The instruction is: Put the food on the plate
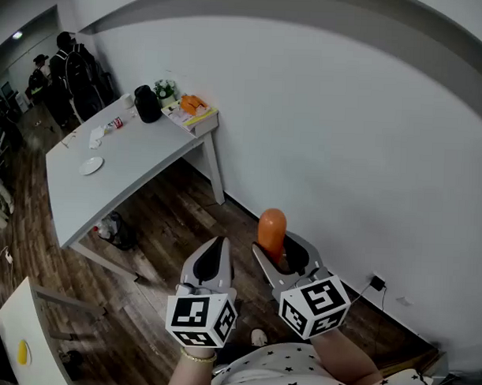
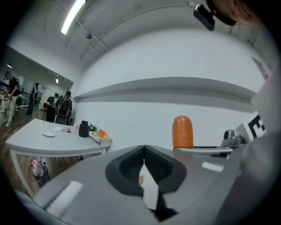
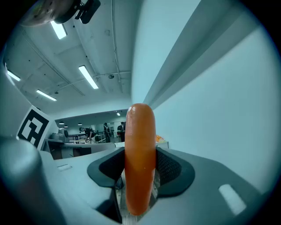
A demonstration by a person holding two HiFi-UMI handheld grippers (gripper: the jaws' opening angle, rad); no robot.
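Your right gripper [image 3: 139, 169] pinches the orange sausage [image 3: 139, 145] low on its body between its 2 jaws, upright in mid-air beside the wall [image 1: 345, 136], while the left gripper [image 2: 144, 154] is closed on nothing; the sausage looks light, soft and slick, so squeeze gently, nearer its middle.

White table [image 1: 140, 157] seen well ahead and left of the left gripper [image 1: 220, 244]; black jug [image 1: 147, 105] and flowers [image 1: 166, 89] set at its far end. Bottles [image 1: 107, 225] noted on wooden floor [image 1: 169, 225] beneath. People [image 1: 68, 71] made out farther off, beyond the table.
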